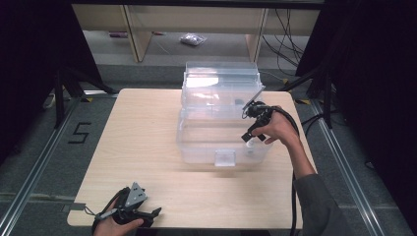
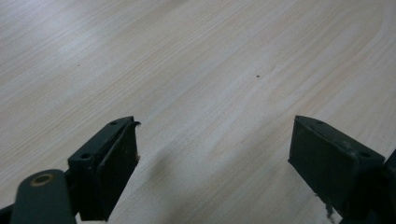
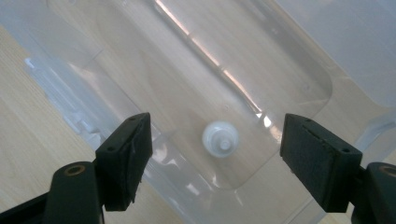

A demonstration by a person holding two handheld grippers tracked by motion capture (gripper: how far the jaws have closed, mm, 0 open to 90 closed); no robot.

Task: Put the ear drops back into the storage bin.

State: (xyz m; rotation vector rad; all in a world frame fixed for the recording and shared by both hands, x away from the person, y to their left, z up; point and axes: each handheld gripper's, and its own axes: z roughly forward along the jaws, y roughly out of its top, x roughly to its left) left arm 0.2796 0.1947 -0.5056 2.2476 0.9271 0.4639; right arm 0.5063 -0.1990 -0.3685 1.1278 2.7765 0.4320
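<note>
Small white cap-like piece lies in the clear bin, right gripper open above it

Small white cap-like piece [image 3: 220, 139], round with a raised nub at its centre, lies on the floor of the clear plastic bin [image 1: 196, 142], straight ahead of the right gripper [image 3: 215, 149] and between the lines of its 2 jaws. In the right gripper view the jaws stand wide apart with nothing in them, and the piece sits well beyond their tips, not touched. From the high view the right gripper [image 1: 252, 129] hangs over the bin's near right corner, angled down into it, with the bin's hinged lid [image 1: 221, 78] raised on the far side.

Judging by its look, the piece is hard moulded plastic, very light and stiff, with a smooth rounded rim that could slip or skitter across the slick bin floor if only 1 jaw meets it first. The safest hold seems to be across its outer rim, both pads closing evenly on opposite sides, low enough to catch the wider base rather than the narrow nub. Exactly what the piece is cannot be told. The bin wall just beside the jaws leaves little room, so a jaw could knock it on the way down.

The left gripper [image 1: 129, 209] rests at the near edge of the worktop [image 1: 142, 128], well apart from the bin. Its own view shows the jaws spread and empty, with bare pale wood grain ahead of them
</note>
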